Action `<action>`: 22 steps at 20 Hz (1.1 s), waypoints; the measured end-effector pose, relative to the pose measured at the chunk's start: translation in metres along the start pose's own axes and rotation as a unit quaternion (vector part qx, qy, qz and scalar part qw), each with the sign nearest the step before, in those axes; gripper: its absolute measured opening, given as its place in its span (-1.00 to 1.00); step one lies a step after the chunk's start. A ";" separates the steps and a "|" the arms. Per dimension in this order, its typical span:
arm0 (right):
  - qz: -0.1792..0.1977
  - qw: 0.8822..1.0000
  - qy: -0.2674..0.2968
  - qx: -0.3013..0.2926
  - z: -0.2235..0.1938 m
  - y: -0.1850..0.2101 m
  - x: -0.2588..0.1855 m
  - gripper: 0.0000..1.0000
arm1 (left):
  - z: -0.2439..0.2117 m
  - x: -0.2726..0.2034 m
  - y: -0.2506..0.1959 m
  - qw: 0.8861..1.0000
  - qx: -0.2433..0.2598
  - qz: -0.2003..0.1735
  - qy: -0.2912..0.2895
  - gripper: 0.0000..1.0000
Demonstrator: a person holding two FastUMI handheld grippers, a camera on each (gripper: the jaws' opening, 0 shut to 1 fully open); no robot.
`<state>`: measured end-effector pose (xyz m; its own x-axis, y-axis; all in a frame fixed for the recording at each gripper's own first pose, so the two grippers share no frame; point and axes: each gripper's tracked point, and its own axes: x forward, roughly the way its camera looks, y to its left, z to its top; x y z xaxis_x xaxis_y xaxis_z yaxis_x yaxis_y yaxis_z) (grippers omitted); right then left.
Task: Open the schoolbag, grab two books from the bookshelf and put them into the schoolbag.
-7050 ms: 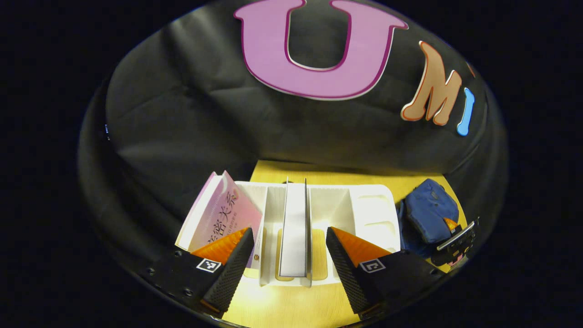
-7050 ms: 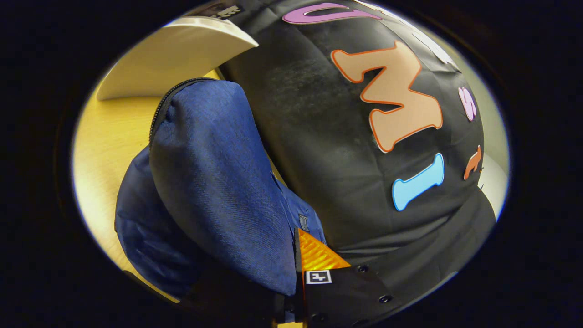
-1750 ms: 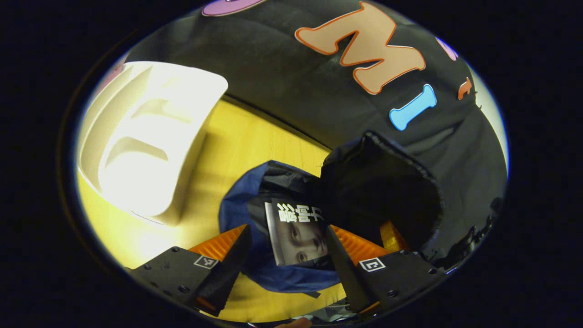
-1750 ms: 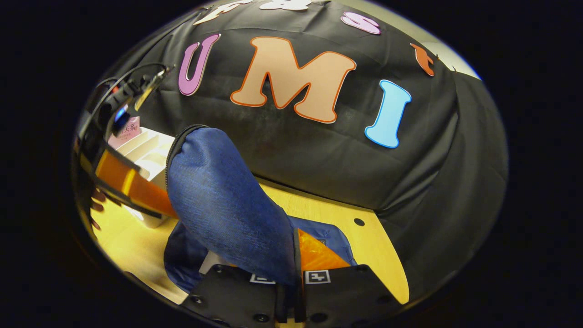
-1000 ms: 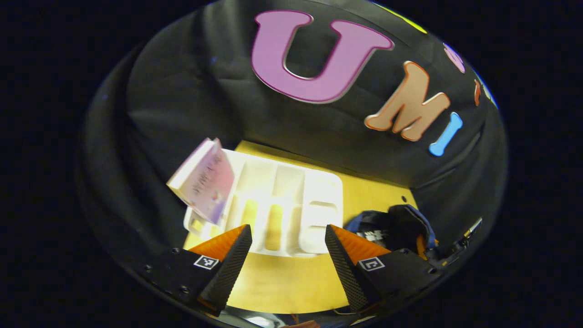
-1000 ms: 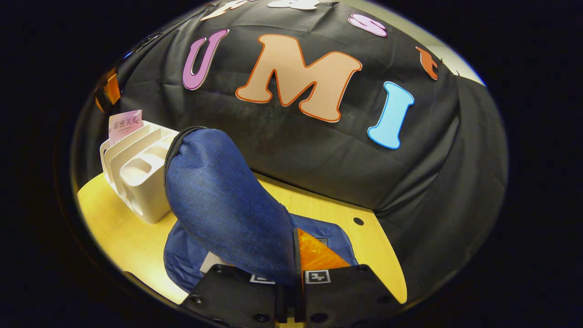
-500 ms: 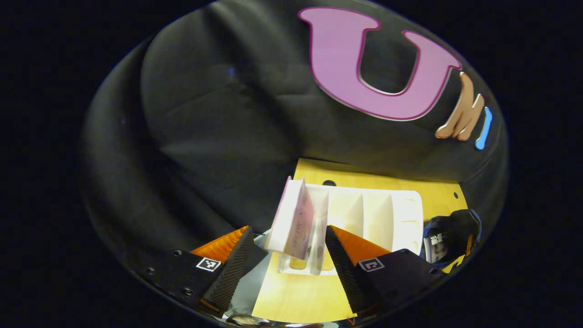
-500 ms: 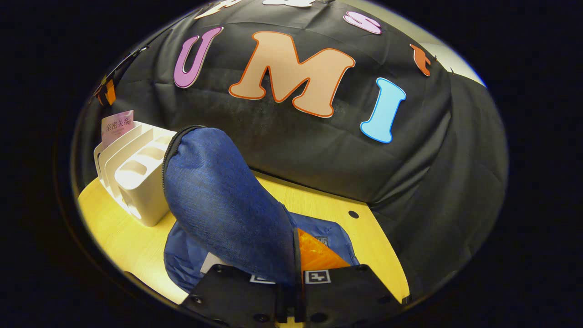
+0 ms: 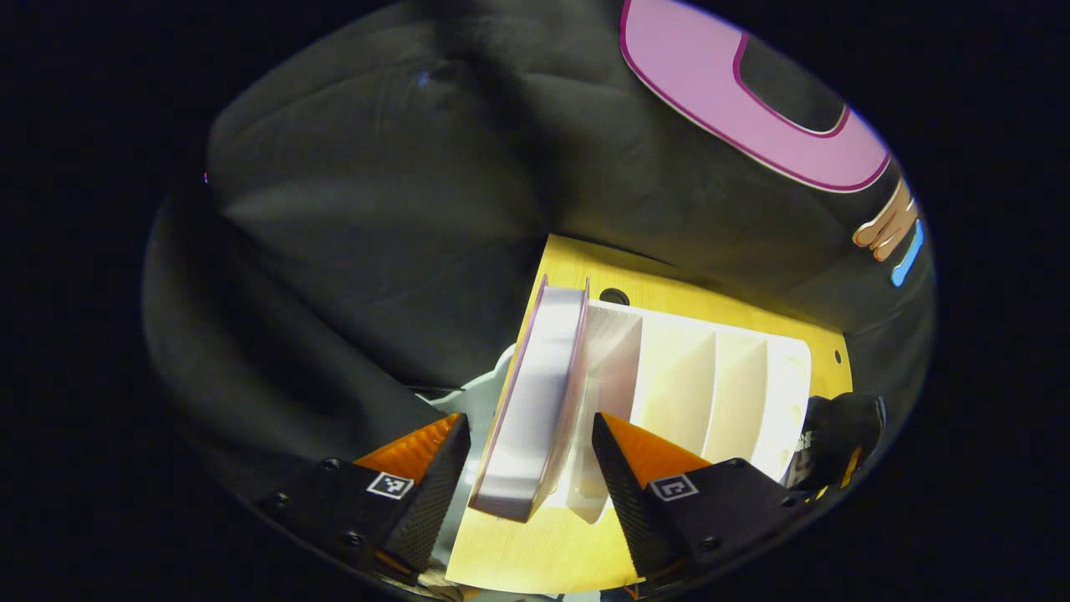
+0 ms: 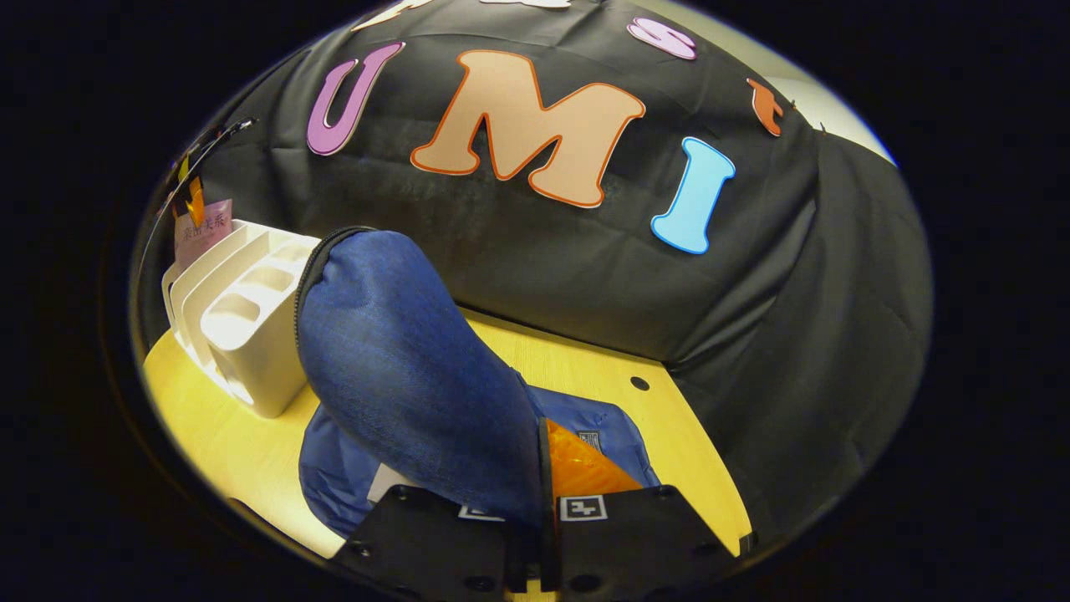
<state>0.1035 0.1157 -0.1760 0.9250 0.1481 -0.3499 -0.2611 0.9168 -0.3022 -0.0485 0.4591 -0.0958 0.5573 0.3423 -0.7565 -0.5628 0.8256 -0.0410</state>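
A yellow wooden desk stands against the booth's black cloth wall, carrying a white bookshelf and a blue schoolbag.

The step in hand looks like the pick of the second book. In the left gripper view a pink-edged book stands edge-on and a little tilted in the end slot of the bookshelf, and the left claw straddles its near edge with its jaws wide, one finger on each side and neither pressing on it. The next move, as I judge it, calls for closing squarely on the book, then lifting it up out of the slot without dragging the light shelf along.

The other slots of the bookshelf seen in the left gripper view are bare. In the right gripper view the right claw is pinched tight on the schoolbag's raised blue flap, holding the mouth open. A pale corner just under the flap may be a book already in the bag, though too little shows to be sure. At the right edge of the left gripper view the bag's dark opening lies just past the shelf's far end.
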 end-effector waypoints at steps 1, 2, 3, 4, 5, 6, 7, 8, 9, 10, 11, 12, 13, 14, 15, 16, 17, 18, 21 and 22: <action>0.000 1.000 0.001 -0.003 0.000 0.001 0.000 -0.85 | -0.001 0.006 -0.003 1.000 0.003 0.001 0.011 0.66; 0.000 1.000 0.001 -0.005 -0.001 0.001 0.000 -0.85 | -0.001 0.008 -0.006 1.000 0.008 0.002 0.019 0.49; 0.000 1.000 0.002 -0.007 -0.001 0.001 0.000 -0.85 | 0.000 0.010 -0.007 1.000 0.015 0.006 0.025 0.45; 0.000 1.000 0.003 -0.008 -0.001 0.002 0.001 -0.85 | 0.000 0.013 -0.006 0.999 0.023 0.010 0.032 0.35; 0.000 1.000 0.003 -0.007 0.000 0.002 0.001 -0.85 | 0.002 0.017 -0.007 0.999 0.030 0.013 0.038 0.32; -0.001 1.000 0.004 -0.007 -0.001 0.002 0.001 -0.85 | 0.000 0.018 -0.008 0.998 0.035 0.013 0.051 0.23; -0.001 1.000 0.004 -0.006 0.000 0.002 0.002 -0.85 | -0.001 0.023 -0.011 0.998 0.033 0.009 0.057 0.17; -0.002 1.000 0.004 -0.006 -0.001 0.002 0.002 -0.85 | -0.003 0.026 -0.016 0.997 0.030 -0.001 0.067 0.12; -0.002 1.000 0.005 -0.006 -0.001 0.002 0.003 -0.85 | -0.006 0.029 -0.024 0.997 0.027 -0.011 0.075 0.10; -0.002 1.000 0.005 -0.008 -0.001 0.003 0.004 -0.85 | -0.009 0.033 -0.032 0.996 0.027 -0.019 0.083 0.02; -0.003 1.000 0.005 -0.010 0.000 0.003 0.004 -0.85 | -0.011 0.036 -0.034 0.995 0.031 -0.020 0.093 -0.03; -0.003 1.000 0.005 -0.012 -0.001 0.003 0.005 -0.85 | -0.013 0.041 -0.036 0.994 0.038 -0.016 0.099 -0.10; -0.004 1.000 0.004 -0.013 -0.001 0.003 0.004 -0.85 | -0.013 0.040 -0.034 0.993 0.046 -0.014 0.105 -0.11; -0.004 1.000 0.005 -0.013 -0.002 0.003 0.005 -0.85 | -0.012 0.038 -0.034 0.993 0.053 -0.014 0.108 -0.13; -0.004 1.000 0.005 -0.013 -0.002 0.003 0.006 -0.85 | -0.011 0.038 -0.034 0.992 0.058 -0.013 0.112 -0.14; -0.005 1.000 0.006 -0.013 -0.002 0.004 0.007 -0.85 | -0.012 0.039 -0.035 0.991 0.064 -0.012 0.120 -0.19; -0.005 1.000 0.006 -0.014 -0.001 0.005 0.007 -0.85 | -0.014 0.040 -0.036 0.990 0.068 -0.011 0.125 -0.19; -0.006 1.000 0.006 -0.014 -0.001 0.005 0.008 -0.85 | -0.015 0.041 -0.038 0.989 0.072 -0.014 0.130 -0.19; -0.009 1.000 0.007 -0.011 -0.002 0.005 0.008 -0.85 | -0.018 0.043 -0.036 0.988 0.072 -0.004 0.138 -0.21; -0.009 1.000 0.007 -0.010 -0.003 0.005 0.007 -0.85 | -0.020 0.044 -0.035 0.988 0.067 0.002 0.142 -0.20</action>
<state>0.1080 0.1205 -0.1824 0.9259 0.1255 -0.3562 -0.2495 0.9114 -0.3274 -0.0164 0.4356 -0.1410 0.3507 0.2222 -0.9097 -0.4689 0.8825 0.0348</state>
